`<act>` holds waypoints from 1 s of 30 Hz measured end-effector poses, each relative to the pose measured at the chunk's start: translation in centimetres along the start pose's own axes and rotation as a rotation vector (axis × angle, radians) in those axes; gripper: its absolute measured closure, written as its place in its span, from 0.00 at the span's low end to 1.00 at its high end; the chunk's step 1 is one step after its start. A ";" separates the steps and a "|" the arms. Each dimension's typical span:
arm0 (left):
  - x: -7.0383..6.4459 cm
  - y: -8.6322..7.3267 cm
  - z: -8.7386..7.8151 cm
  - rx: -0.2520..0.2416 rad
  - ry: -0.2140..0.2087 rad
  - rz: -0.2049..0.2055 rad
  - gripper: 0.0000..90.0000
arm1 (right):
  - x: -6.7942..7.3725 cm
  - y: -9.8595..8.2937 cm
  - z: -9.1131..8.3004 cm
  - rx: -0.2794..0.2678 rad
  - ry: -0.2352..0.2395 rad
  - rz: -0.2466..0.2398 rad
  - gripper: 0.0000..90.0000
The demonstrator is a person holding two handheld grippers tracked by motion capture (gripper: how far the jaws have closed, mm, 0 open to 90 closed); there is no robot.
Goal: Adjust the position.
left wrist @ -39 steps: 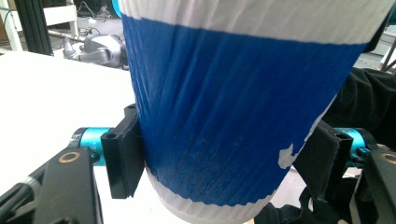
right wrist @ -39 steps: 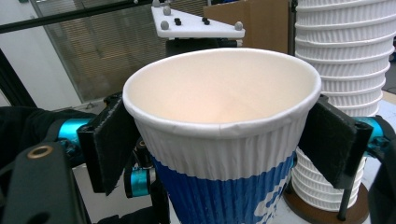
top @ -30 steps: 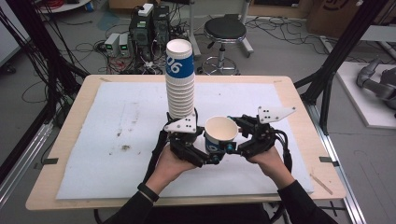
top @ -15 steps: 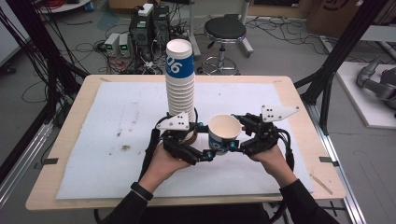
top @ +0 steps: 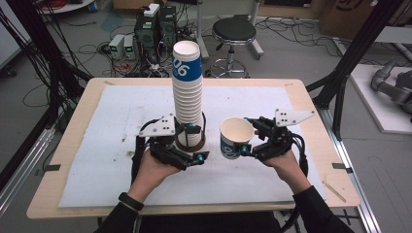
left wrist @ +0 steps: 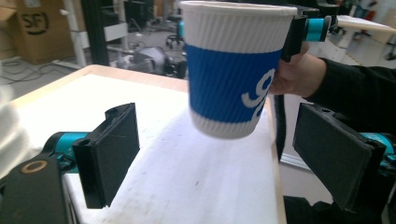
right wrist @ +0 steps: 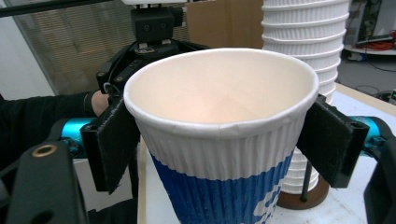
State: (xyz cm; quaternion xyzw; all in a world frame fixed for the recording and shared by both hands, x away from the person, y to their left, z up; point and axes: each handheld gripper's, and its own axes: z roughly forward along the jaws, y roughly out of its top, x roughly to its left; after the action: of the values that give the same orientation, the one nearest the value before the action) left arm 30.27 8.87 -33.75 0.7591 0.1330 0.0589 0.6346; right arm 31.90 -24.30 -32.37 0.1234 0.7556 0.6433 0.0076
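Observation:
A tall stack of ribbed white paper cups (top: 187, 104), the top one with a blue band, stands on a brown round base (top: 190, 143) at the table's centre. To its right a single blue-banded cup (top: 235, 139) (right wrist: 219, 140) (left wrist: 233, 70) is held upright just above the table, with my right gripper (top: 244, 141) (right wrist: 224, 140) shut on its sides. My left gripper (top: 198, 143) (left wrist: 224, 163) hovers at the foot of the stack, open, with nothing between its pads. It faces the held cup across a gap.
White paper (top: 121, 126) covers the wooden table (top: 311, 111), with bare sheet to the left and front. A thin black post (right wrist: 306, 179) rises from the stack's base. On the floor behind stand a stool (top: 234, 34) and computer cases (top: 155, 24).
My left gripper has drawn back to the left, away from the single cup it was close against. The right gripper keeps the cup and has edged slightly right.

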 end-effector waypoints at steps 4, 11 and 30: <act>0.3 -0.3 -1.5 -0.009 0.034 -0.002 0.16 | 0.0 0.0 -0.2 -0.004 -0.005 0.004 0.21; 0.4 -0.7 -3.0 0.003 0.055 -0.003 0.16 | -0.1 0.0 -0.3 -0.005 -0.011 0.004 0.21; 0.7 -0.9 -4.8 -0.055 0.070 -0.007 0.16 | -0.4 -0.3 -1.0 -0.005 -0.028 0.012 0.21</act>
State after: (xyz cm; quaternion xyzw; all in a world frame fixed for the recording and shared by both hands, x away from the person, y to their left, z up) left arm 29.56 13.71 -33.79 0.7383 0.1560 0.0870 0.6504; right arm 32.07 -25.39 -32.58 0.1372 0.7530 0.6433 0.0148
